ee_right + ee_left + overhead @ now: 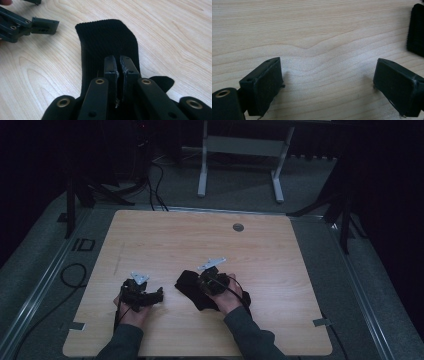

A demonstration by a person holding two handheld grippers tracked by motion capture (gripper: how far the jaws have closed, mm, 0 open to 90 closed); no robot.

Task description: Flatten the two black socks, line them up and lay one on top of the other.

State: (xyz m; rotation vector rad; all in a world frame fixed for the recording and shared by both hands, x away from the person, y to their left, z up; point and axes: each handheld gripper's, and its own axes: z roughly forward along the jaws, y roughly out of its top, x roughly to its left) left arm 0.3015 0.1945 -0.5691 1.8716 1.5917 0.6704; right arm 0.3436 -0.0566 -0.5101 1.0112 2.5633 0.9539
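Note:
A black ribbed sock (107, 37) lies flat on the light wooden table (200, 235), near the front middle. My right gripper (119, 62) sits low over the sock's near end, with its jaws pressed together and dark fabric seemingly pinched between them. A flap of the sock (162, 82) sticks out beside the jaws. In the high view the right gripper (202, 281) rests on the sock (186, 282). My left gripper (327, 82) stands open just above bare wood with nothing between its jaws. It lies left of the sock (417, 30) and points toward it. The high view shows the left gripper (159, 295) beside the sock.
A round cable hole (238, 227) sits near the table's far edge. Beyond the table stands a white desk frame (202, 175) on grey carpet. Black cables (75, 275) trail on the floor at the left. Dark stands flank both far corners.

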